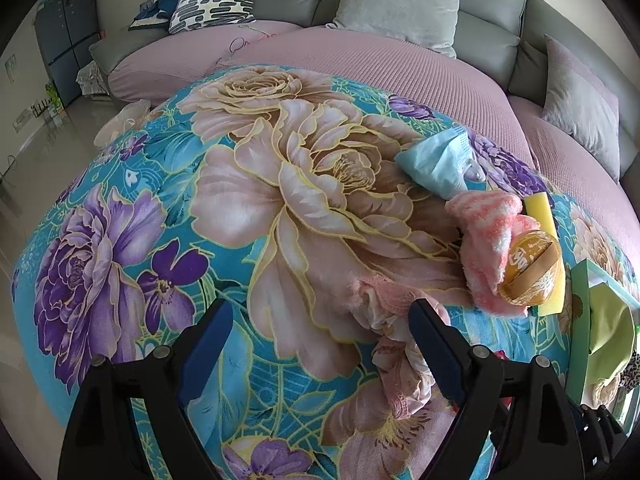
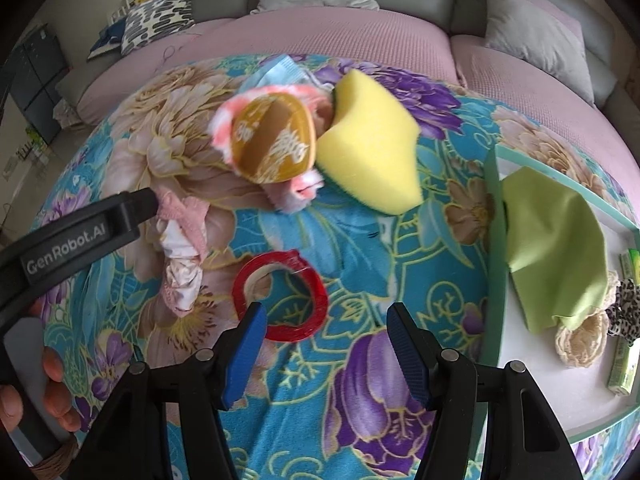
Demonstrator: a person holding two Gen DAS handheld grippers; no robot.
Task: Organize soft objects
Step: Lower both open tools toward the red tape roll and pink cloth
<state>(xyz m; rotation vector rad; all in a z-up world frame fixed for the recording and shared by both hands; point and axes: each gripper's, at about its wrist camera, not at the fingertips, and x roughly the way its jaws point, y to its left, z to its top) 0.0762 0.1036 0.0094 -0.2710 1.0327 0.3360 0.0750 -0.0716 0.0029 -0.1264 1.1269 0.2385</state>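
Right gripper [image 2: 326, 350], bottom centre of the right wrist view: jaws stand moderately apart with nothing between them. Just past the left pad, slightly left of centre, a red ring [image 2: 280, 296] lies flat on the floral blanket [image 2: 360, 420]. It looks rigid and thin; judged a poor fit for a soft-goods sort, and if lifted, best pinched across one side of the rim.

Left gripper [image 1: 322, 344], bottom of the left wrist view: jaws wide, empty. Its right pad sits at the edge of a crumpled pink-and-white cloth [image 1: 396, 356], lower centre-right in that view. Judged light, limp and bunched; a pinch over the thickest fold should hold, though trailing ends will drag.

At the right edge of the right wrist view, a mint-rimmed tray [image 2: 494, 216] already holds a green cloth [image 2: 556, 256], a cream lace piece [image 2: 580, 340] and a leopard-print item [image 2: 626, 312].

Further up, upper centre of that view: a yellow sponge [image 2: 376, 148], springy and light, best gripped across its short sides. Touching it on the left, a brown round puff [image 2: 276, 140] rests on a pink-and-white fluffy towel [image 2: 224, 124]; lifting the towel first would likely tip the puff off.

Beyond, a pale blue packet [image 1: 436, 162] lies near the blanket's far edge; contents cannot be told.
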